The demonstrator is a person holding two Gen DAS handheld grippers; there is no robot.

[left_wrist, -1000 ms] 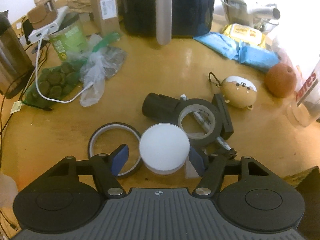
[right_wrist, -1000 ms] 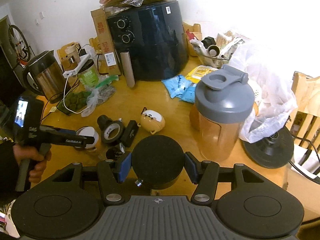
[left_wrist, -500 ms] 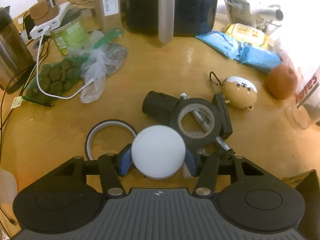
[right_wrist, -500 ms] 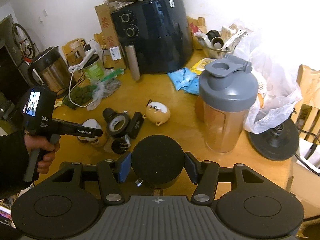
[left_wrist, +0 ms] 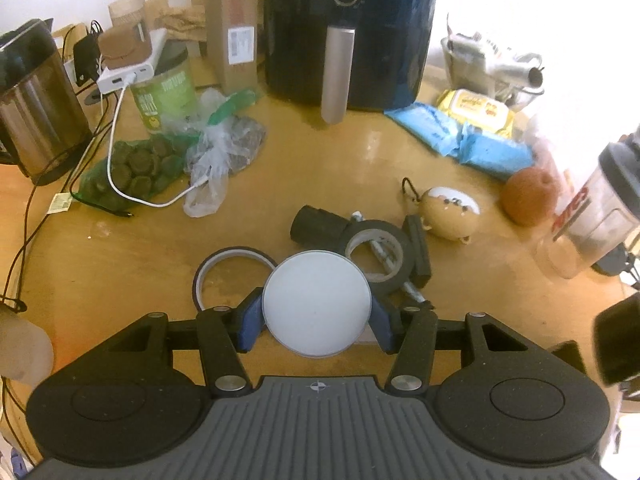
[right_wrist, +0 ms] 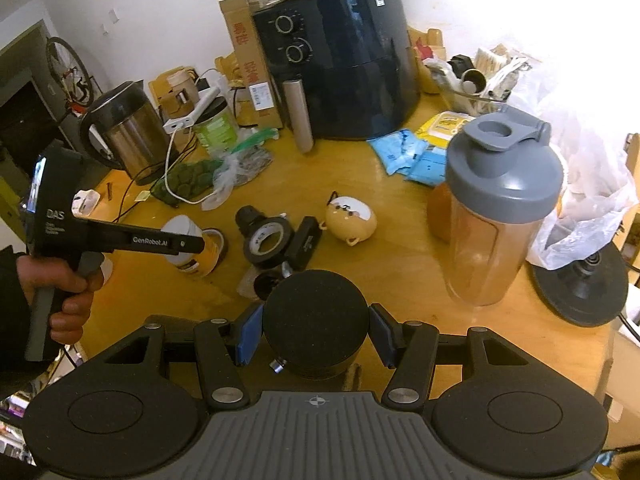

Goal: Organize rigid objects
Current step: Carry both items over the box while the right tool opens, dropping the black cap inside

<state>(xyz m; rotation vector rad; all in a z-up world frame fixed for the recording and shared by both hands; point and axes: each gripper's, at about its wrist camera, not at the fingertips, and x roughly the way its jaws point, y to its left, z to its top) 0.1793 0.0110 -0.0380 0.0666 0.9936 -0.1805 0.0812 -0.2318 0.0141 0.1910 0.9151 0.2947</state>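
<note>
Closing in from either side, the left gripper fingers have clamped on the white-lidded jar and lifted it just clear of the bench beside the black tape roll, while the right gripper grips a black cylinder.

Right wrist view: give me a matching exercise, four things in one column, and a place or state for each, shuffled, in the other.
Things:
1. white-lidded jar
2. black cylinder
3. shaker bottle
4. puppy-face toy

Places or states:
A. lying on the table, beside the black tape roll
B. clamped in the left gripper
C. standing upright, grey lid on
D. clamped in the right gripper

Pairs: 1-B, 2-D, 3-C, 4-A
</note>
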